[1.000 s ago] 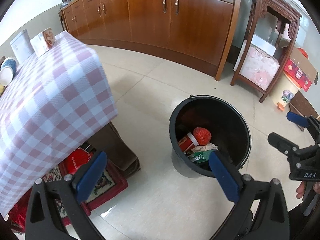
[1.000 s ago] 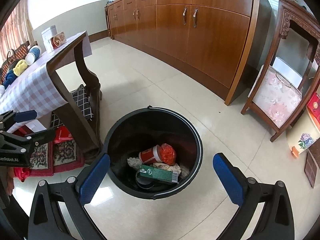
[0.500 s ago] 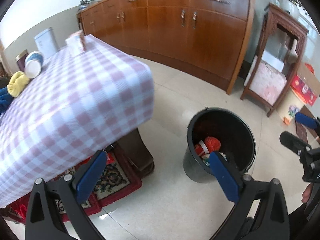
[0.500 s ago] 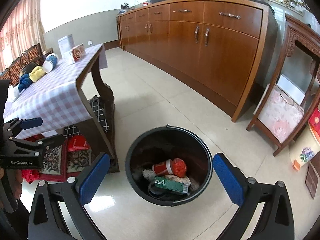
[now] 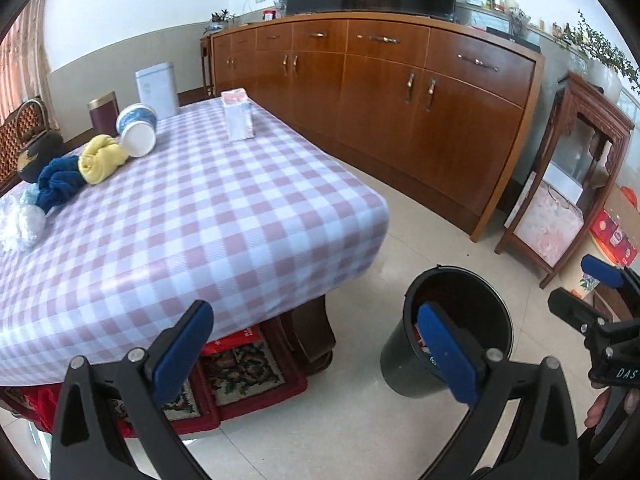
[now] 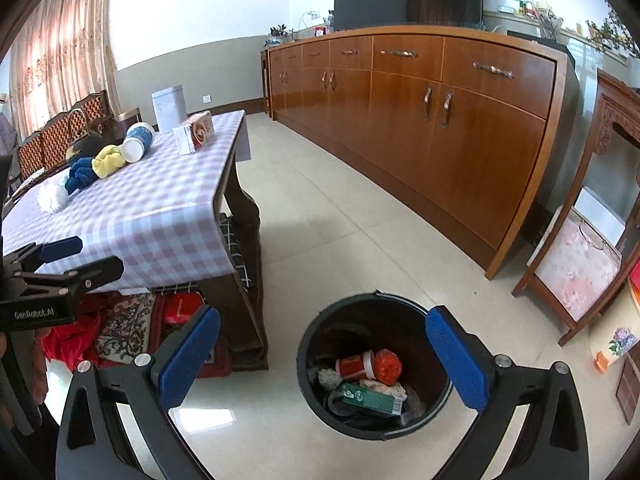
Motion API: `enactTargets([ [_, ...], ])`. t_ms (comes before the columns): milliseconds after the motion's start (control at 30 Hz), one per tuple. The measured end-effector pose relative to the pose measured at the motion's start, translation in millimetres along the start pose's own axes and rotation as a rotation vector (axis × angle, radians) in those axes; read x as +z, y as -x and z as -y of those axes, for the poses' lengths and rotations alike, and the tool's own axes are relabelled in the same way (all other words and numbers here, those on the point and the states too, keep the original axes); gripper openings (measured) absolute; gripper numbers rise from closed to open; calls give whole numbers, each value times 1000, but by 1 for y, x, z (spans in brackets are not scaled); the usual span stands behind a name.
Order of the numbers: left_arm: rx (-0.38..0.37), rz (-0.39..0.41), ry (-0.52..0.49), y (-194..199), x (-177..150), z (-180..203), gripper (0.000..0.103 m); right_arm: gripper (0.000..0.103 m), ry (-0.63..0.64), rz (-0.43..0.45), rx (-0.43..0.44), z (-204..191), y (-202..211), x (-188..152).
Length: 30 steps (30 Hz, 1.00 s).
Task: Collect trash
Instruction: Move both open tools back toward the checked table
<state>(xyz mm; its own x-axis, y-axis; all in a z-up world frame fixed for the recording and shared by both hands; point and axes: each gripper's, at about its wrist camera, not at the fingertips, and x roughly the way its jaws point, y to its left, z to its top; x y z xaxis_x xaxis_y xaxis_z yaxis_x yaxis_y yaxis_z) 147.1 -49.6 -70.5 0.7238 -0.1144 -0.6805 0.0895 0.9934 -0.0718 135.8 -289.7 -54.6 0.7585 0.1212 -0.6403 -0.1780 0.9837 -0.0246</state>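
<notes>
A black trash bucket (image 6: 376, 308) stands on the tiled floor beside the table; it also shows in the left wrist view (image 5: 476, 280). Inside lie a red cup (image 6: 354, 366), a red wad (image 6: 388, 362) and a green carton (image 6: 368, 398). On the checked tablecloth (image 5: 200, 208) lie a tipped blue-and-white cup (image 5: 138, 130), a yellow cloth (image 5: 102, 158), a blue cloth (image 5: 58, 180), a white wad (image 5: 18, 224) and a small box (image 5: 239, 120). My left gripper (image 5: 316, 352) is open and empty, near the table corner. My right gripper (image 6: 324, 360) is open and empty above the bucket.
A long wooden sideboard (image 5: 400, 92) runs along the far wall. A carved wooden stand (image 5: 580, 184) with a pink cushion is at the right. Rugs and red bags (image 5: 240, 364) lie under the table. A white tin (image 5: 157, 88) and dark canister (image 5: 103, 112) stand at the table's far end.
Both grippers have risen and tilted up, away from the bucket. The left view now looks across the tabletop. Both jaws stayed open and empty.
</notes>
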Motion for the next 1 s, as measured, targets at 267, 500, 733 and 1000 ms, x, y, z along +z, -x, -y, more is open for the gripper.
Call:
enactTargets([
  [267,51,29,71,15,6,-37,103,103,57,32,48,-31,-3,20],
  [500,169,35,136,22,1,-90,103,103,98,67,122,-69,-10,40],
  [733,289,56,205,38,-3,-151,103,103,140,42,164,-114,-26,63],
  [1000,403,80,268,53,-1,-212,103,103,164,35,221,-167,-47,88],
])
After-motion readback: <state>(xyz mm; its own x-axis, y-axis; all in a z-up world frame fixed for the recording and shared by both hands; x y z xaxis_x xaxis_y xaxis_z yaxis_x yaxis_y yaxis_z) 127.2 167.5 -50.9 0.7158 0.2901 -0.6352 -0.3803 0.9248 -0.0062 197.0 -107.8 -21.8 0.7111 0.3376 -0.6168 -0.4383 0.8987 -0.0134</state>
